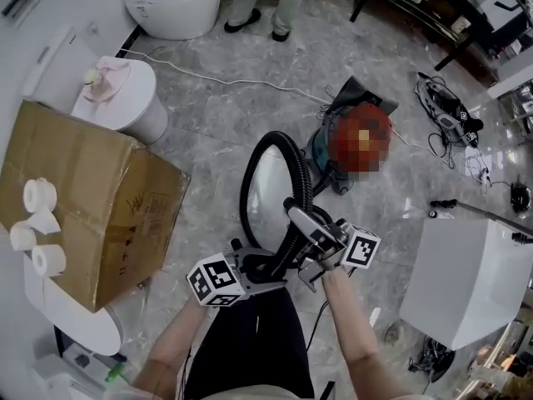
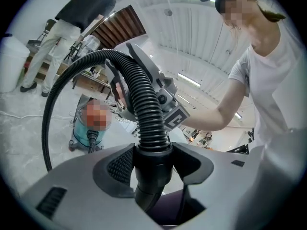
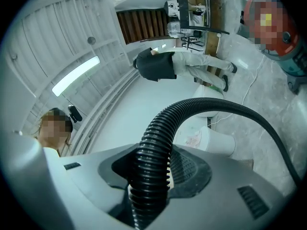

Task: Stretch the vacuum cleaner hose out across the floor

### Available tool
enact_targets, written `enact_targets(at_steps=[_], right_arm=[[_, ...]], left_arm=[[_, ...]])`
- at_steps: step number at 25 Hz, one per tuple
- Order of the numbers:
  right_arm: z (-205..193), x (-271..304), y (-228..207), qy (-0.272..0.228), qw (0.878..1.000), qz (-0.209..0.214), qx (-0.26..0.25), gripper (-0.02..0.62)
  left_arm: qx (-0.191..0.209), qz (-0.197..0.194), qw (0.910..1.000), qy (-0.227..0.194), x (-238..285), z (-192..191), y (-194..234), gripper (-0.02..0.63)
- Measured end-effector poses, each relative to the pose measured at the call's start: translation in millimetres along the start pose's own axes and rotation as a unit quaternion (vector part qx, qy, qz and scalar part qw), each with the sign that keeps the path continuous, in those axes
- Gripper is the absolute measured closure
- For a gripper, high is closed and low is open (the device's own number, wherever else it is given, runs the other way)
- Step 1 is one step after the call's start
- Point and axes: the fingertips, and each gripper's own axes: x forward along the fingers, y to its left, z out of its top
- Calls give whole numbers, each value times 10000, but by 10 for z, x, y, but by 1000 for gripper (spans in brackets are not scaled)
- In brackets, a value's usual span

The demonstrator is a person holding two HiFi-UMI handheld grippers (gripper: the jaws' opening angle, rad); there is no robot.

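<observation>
Hose [image 1: 275, 137], black, ribbed, in a loop, tight inside left hand-held gripper [image 2: 152, 169] and right hand-held gripper [image 3: 149, 174].

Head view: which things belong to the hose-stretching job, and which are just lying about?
Job: hose, vacuum cleaner, left gripper and right gripper, both clamped on the hose.
Lying about: cardboard box, toilet paper rolls, toilet, white cabinet.
</observation>
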Motion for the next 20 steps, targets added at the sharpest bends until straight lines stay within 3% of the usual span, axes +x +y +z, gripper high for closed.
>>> enact_targets(at_steps=[12,20], right_arm=[[-227,160,1272,-266,9993,-126,-226,408],[-373,97,1765,-808,9961,-94,-330,408]], left_arm=[[153,-162,9997,-73,-610,520,-1102,362],[382,-62,9992,-42,-880,599,-1520,362]])
